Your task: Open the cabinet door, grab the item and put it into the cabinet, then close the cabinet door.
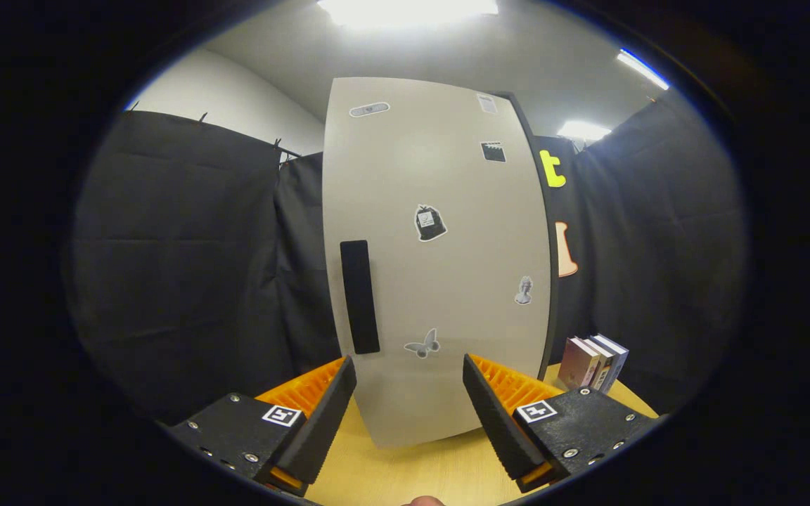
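facing shut cabinet door (440,267) (books (593,362) beside), gripper (410,383) open, empty.

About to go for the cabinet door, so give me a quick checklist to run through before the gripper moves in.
1. Cabinet door shut, ready to open: ok.
2. Black handle in view, ahead of the left finger: ok.
3. Gripper open, nothing between the fingers: ok.
4. Gripper lined up on the handle: not ok, it points right of it.
5. Books standing right of the cabinet, apart from the door: ok.
6. Space inside the cabinet: cannot tell.
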`<state>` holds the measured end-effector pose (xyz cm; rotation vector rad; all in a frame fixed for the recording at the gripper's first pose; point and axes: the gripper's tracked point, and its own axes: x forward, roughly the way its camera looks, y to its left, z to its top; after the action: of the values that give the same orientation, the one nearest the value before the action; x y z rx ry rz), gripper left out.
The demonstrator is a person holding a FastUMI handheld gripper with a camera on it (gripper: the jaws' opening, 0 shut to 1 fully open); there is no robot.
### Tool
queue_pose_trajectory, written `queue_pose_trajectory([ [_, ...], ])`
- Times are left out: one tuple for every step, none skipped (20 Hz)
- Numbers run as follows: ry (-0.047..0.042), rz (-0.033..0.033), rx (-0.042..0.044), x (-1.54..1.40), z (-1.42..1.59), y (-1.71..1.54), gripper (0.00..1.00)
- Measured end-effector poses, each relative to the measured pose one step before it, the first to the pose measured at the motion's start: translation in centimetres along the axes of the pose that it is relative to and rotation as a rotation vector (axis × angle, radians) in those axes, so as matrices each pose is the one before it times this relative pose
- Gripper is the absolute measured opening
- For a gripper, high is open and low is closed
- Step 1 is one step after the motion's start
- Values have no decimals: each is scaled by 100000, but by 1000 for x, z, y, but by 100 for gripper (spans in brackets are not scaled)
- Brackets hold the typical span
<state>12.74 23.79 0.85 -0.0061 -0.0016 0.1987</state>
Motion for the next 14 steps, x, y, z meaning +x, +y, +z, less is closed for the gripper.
queue_pose_trajectory([
  [-570,142,-692,94,247,164,95],
  [-1163,608,47,121,251,324,95],
  [-849,150,250,78,110,156,95],
  [-30,349,202,136,11,157,96],
  [791,768,68,272,-223,413,95],
  [1108,521,-373,227,-182,285,95],
  [704,441,-333,198,-54,73,95],
  [150,476,-107,112,25,153,95],
  [-140,199,-60,113,46,174,95],
  [-240,299,38,66,189,149,95],
  [-191,332,-185,111,122,98,95],
  [-261,131,-318,9,157,49,95],
  [-619,-301,-293,-27,164,-134,95],
  [-502,-526,18,-115,214,-88,95],
])
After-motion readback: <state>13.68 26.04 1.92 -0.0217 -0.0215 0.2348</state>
